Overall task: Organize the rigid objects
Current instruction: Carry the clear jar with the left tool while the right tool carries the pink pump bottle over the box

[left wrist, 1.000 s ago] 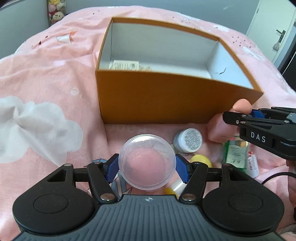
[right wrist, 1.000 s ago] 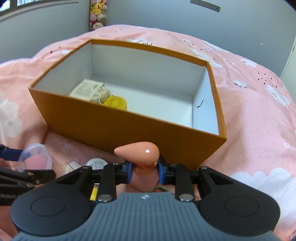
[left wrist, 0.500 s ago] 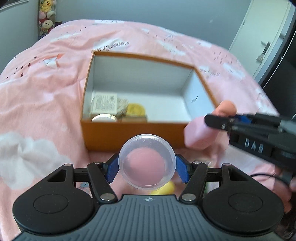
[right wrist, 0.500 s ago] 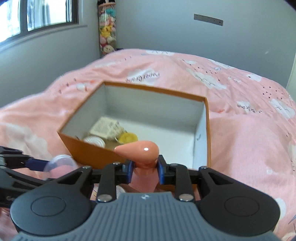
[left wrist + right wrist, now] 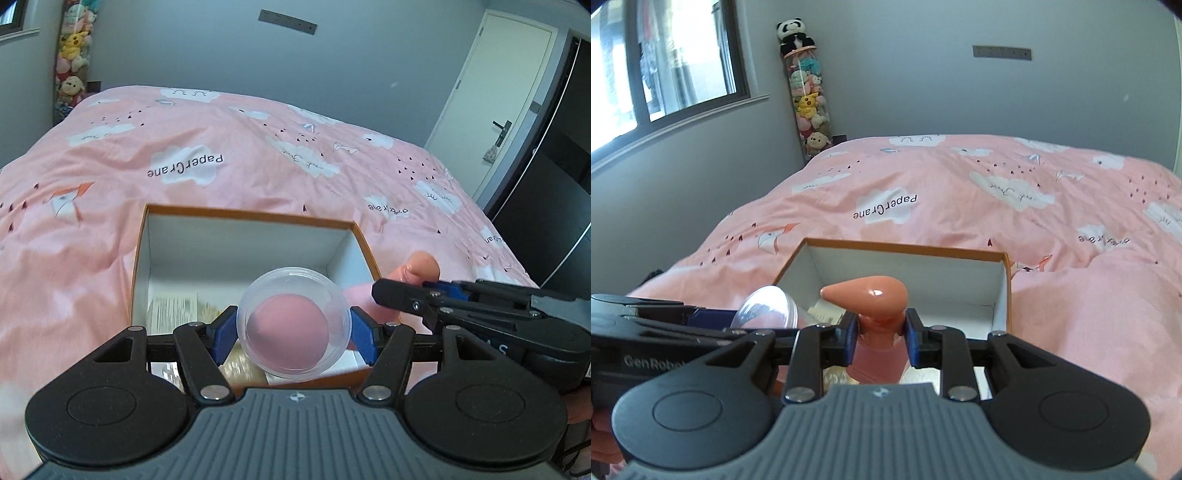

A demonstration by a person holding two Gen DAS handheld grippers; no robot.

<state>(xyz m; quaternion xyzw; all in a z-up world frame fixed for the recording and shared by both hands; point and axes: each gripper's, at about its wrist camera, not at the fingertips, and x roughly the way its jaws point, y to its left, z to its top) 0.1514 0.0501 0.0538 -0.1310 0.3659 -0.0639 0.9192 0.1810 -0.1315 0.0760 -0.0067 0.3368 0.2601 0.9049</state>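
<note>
My left gripper point(image 5: 293, 332) is shut on a clear round plastic jar point(image 5: 293, 323) with pink contents, held above the near side of the open orange box point(image 5: 251, 216). My right gripper point(image 5: 881, 334) is shut on the neck of a pink pump bottle point(image 5: 871, 295), also above the box point(image 5: 905, 245). The right gripper shows at the right of the left wrist view point(image 5: 399, 291). The jar shows at the left of the right wrist view point(image 5: 766, 308). A printed paper packet point(image 5: 171, 310) lies inside the box.
The box sits on a pink cloud-print duvet point(image 5: 258, 155). A tube of plush toys point(image 5: 807, 96) stands in the far corner. A white door point(image 5: 495, 96) is at the right and a window point(image 5: 665, 59) at the left.
Both grippers have risen from bed level beside the box and moved over it, each still holding its object. The loose items in front of the box have dropped out of view.
</note>
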